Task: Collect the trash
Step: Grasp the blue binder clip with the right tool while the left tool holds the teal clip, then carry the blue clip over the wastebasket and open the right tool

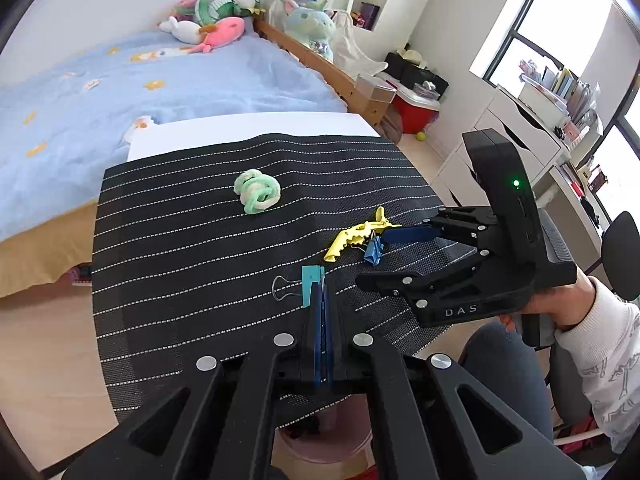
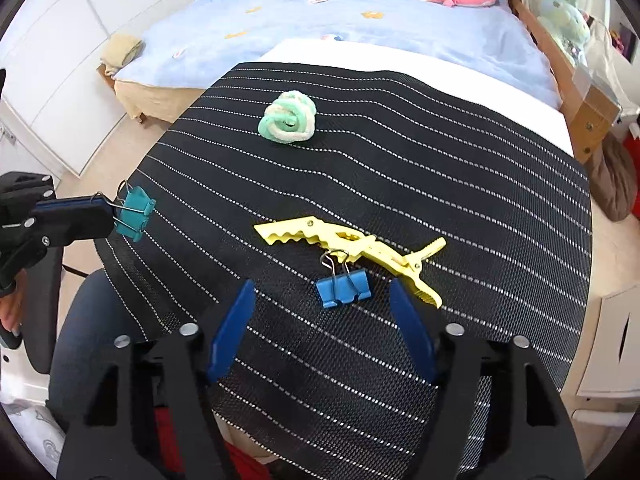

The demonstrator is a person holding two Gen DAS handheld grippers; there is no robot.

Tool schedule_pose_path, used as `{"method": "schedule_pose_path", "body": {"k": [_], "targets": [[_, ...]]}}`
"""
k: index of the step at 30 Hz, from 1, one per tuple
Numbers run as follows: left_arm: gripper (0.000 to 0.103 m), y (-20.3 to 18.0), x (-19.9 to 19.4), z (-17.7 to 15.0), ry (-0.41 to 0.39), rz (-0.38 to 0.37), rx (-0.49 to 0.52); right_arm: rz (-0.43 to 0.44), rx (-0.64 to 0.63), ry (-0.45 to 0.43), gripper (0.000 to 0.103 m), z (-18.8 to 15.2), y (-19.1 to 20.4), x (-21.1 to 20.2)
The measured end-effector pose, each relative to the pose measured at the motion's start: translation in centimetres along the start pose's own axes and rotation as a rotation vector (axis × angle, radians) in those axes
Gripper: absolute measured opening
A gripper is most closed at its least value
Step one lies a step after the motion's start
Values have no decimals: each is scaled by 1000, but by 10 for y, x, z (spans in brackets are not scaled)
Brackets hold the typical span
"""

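My left gripper (image 1: 322, 280) is shut on a teal binder clip (image 1: 311, 285), held just above the black striped mat (image 1: 192, 248); the right wrist view shows this clip (image 2: 134, 214) at the mat's left edge. My right gripper (image 2: 322, 288) stands open, pointing down at the mat (image 2: 440, 184), its blue fingers either side of a blue binder clip (image 2: 344, 290) and not touching it. That clip's wire handles lie under a yellow hair clip (image 2: 348, 248). A green-and-white twisted hair tie (image 2: 288, 118) lies farther back. The left wrist view shows the right gripper (image 1: 372, 258) over the blue clip (image 1: 373, 254).
A bed with a blue blanket (image 1: 140, 92) and plush toys borders the table's far side. A pink bin (image 1: 320, 440) stands under the table's near edge. White drawers (image 1: 512, 132) and a black chair (image 1: 624, 248) are to the right. The person's knee (image 2: 92, 320) is near the left edge.
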State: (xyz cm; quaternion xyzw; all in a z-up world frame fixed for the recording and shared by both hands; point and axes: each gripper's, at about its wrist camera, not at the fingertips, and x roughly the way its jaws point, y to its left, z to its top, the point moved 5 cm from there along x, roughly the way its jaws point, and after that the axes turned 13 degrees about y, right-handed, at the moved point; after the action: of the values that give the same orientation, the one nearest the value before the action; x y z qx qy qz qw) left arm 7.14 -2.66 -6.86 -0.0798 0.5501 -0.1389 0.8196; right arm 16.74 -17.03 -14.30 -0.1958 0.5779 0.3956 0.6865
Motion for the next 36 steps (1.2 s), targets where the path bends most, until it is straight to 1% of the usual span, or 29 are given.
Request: {"method": "schedule_pose_path", "body": {"k": [1, 3, 4, 6, 7, 9, 13, 17, 26, 36], "targets": [[0, 0, 0, -1, 0, 0, -1, -14, -9, -1, 62, 1, 1, 1], [0, 1, 0, -2, 1, 0, -3, -25, -21, -4, 51, 0, 2, 0], [0, 2, 1, -2, 2, 0, -4, -39, -29, -4, 49, -1, 3, -1], [0, 2, 1, -3, 3, -1, -5, -55, -38, -6, 40, -1, 4, -1], [0, 2, 1, -3, 4, -1, -5, -58, -39, -6, 38, -1, 3, -1], [0, 2, 2, -3, 6, 0, -4, -75, -36, -6, 24, -2, 2, -2], [0, 1, 2, -5, 10, -1, 1, -88, -39, -11, 24, -4, 3, -5], [0, -1, 3, -6, 14, -3, 12, -79, -11, -26, 24, -10, 3, -13], [0, -10, 2, -12, 20, -10, 38, -82, 7, -86, 24, -27, 8, -52], [0, -22, -15, -18, 1, 10, 91, -77, 2, -131, 24, -49, 23, -83]]}}
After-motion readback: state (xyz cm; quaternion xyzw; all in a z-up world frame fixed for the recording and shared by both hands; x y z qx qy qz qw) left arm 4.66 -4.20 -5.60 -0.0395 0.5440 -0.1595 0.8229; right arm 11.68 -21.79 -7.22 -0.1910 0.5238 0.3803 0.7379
